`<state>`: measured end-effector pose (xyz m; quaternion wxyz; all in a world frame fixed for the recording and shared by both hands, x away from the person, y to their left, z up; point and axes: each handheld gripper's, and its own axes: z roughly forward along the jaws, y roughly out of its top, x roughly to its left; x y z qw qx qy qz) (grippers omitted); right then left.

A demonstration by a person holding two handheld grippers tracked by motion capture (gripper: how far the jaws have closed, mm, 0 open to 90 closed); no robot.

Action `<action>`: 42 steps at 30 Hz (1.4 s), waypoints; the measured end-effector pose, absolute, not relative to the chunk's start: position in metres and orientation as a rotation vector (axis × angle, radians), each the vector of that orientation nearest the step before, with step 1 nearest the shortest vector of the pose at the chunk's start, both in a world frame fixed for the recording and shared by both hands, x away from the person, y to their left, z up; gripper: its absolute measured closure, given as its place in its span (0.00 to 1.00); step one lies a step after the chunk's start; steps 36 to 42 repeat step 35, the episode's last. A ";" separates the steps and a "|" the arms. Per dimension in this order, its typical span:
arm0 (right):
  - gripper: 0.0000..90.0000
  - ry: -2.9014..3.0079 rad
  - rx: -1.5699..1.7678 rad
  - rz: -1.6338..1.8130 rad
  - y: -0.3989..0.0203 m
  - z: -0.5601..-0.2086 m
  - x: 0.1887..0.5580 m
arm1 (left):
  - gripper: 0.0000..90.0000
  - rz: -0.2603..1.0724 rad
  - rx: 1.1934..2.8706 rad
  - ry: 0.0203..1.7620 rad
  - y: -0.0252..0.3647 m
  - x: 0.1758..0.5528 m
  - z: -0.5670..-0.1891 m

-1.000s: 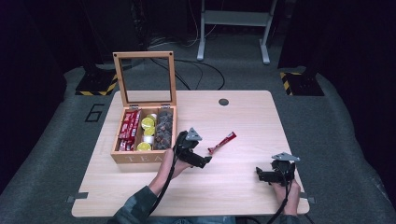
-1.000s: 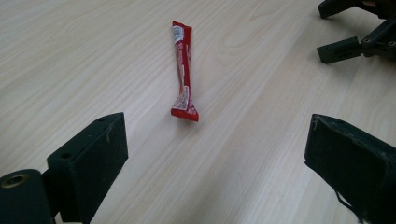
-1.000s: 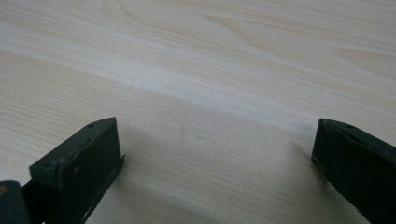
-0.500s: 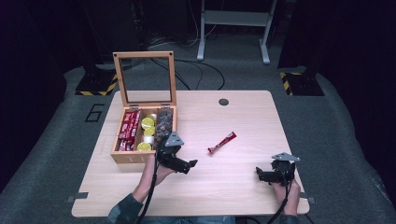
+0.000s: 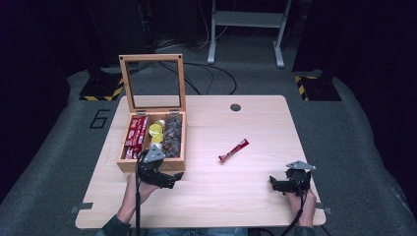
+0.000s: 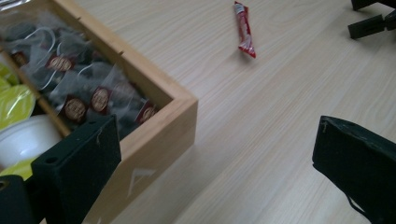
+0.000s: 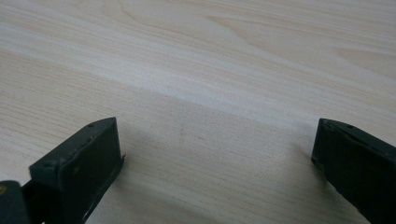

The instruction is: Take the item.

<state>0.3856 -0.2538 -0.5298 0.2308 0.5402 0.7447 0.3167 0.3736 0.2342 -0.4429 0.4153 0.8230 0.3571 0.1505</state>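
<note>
Biggest thing here is the table [image 5: 246,196], pale wood with a straight grain and rounded corners, sitting on grey carpet with the background gone almost black, so whatever stands back there is hard to make out. There's a small dark round plug [image 5: 235,107] near the far edge.

Next is the wooden box [image 5: 129,164] on the left side, lid [image 5: 152,82] standing upright with a see-through pane. From the high view you get three compartments: red packets [image 5: 134,132] on the left, yellow-lidded cups [image 5: 156,129] in the middle, dark stuff on the right that's just a blur from up there. The left gripper view sorts that out: they're tea bags [image 6: 74,88] in clear wrappers with strings and little round labels, though the box is cut off by the frame and partly hidden behind the jaw.

The left gripper [image 5: 164,178] sits just beside the box's near right corner, jaws spread wide with nothing between them. The right gripper [image 5: 285,185] is low over bare table at the near right, well apart from everything, jaws also wide apart and empty; its own view gives only wood grain and shadow.

Smallest: a red sachet [image 5: 234,150], long and thin with crimped ends, lying alone mid-table between the two grippers. The printing on it is unreadable even in the left gripper view [image 6: 244,29].
</note>
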 end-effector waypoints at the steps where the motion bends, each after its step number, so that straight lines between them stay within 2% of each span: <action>1: 0.01 2.048 1.485 0.871 -0.254 -0.530 0.386 | 0.01 0.378 2.067 0.897 0.234 0.374 -0.443; 20: 0.01 2.050 1.486 0.869 -0.254 -0.530 0.385 | 0.00 0.418 1.969 1.138 0.317 0.334 -0.495; 34: 0.00 2.047 1.490 0.871 -0.254 -0.530 0.385 | 0.00 0.467 1.995 1.248 0.339 0.329 -0.519; 42: 0.00 2.047 1.490 0.871 -0.254 -0.530 0.385 | 0.00 0.467 1.995 1.248 0.339 0.329 -0.519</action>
